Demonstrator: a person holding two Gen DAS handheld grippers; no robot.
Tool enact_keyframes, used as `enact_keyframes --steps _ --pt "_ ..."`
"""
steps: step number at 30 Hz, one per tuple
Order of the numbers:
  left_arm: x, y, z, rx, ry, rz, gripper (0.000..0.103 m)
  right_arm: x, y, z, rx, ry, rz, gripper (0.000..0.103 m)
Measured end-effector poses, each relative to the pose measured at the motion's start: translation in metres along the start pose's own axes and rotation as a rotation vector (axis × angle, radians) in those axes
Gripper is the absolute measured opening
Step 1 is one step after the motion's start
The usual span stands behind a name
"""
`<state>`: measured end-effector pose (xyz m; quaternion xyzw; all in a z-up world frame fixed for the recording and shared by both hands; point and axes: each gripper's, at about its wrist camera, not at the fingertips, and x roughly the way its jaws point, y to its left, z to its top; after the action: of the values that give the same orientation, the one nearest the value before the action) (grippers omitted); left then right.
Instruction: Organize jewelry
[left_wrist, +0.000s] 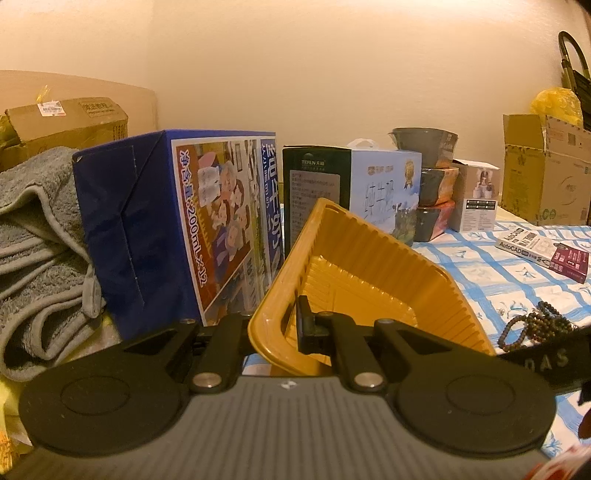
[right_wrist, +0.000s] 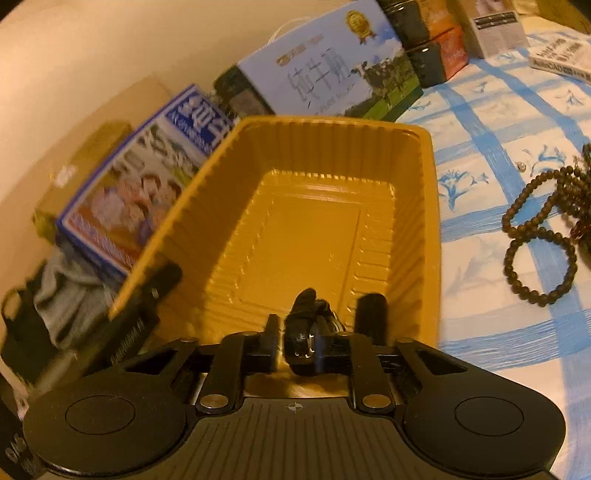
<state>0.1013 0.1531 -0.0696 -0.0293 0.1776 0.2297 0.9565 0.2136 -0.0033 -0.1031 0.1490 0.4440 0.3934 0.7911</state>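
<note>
Your left gripper (left_wrist: 275, 325) is clamped on the near-left rim of the ribbed yellow plastic tray (left_wrist: 369, 266), holding it tilted above the blue-checked cloth (left_wrist: 498, 273). From the right wrist view, your right gripper (right_wrist: 314, 332) sits over the tray's near edge at 6 o'clock with its jaws apart, and a dark glossy piece of jewelry (right_wrist: 301, 328), too blurred to name more closely, lies between them; I cannot tell whether the pads touch it. The brown bead bracelets (right_wrist: 543, 236) lie in a heap on the cloth at 3 o'clock of the tray, well apart from it, with the blue milk carton (right_wrist: 129, 192) at its 9 o'clock.
</note>
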Motion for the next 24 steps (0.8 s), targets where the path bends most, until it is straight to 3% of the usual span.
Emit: enact_keyframes --steps 2,5,10,17,22,24 --pt "0.0 0.0 0.0 0.003 0.001 -0.001 0.009 -0.007 0.0 -0.002 -0.033 -0.001 -0.008 0.058" --pt "0.0 0.0 0.0 0.006 0.003 0.002 0.009 -0.019 0.003 -0.003 -0.106 -0.007 -0.035 0.059" --pt "0.0 0.0 -0.001 0.002 0.005 0.002 0.009 -0.051 -0.011 0.002 -0.118 -0.002 -0.059 0.059" --pt "0.0 0.0 -0.001 0.003 0.005 0.004 0.009 -0.093 -0.061 0.019 -0.149 -0.106 -0.312 0.059" --pt "0.0 0.0 -0.001 0.006 0.006 0.004 0.009 -0.095 -0.093 0.026 -0.219 -0.097 -0.471 0.059" --pt "0.0 0.0 -0.001 0.008 0.006 0.005 0.009 -0.093 -0.105 0.025 -0.237 -0.082 -0.495 0.059"
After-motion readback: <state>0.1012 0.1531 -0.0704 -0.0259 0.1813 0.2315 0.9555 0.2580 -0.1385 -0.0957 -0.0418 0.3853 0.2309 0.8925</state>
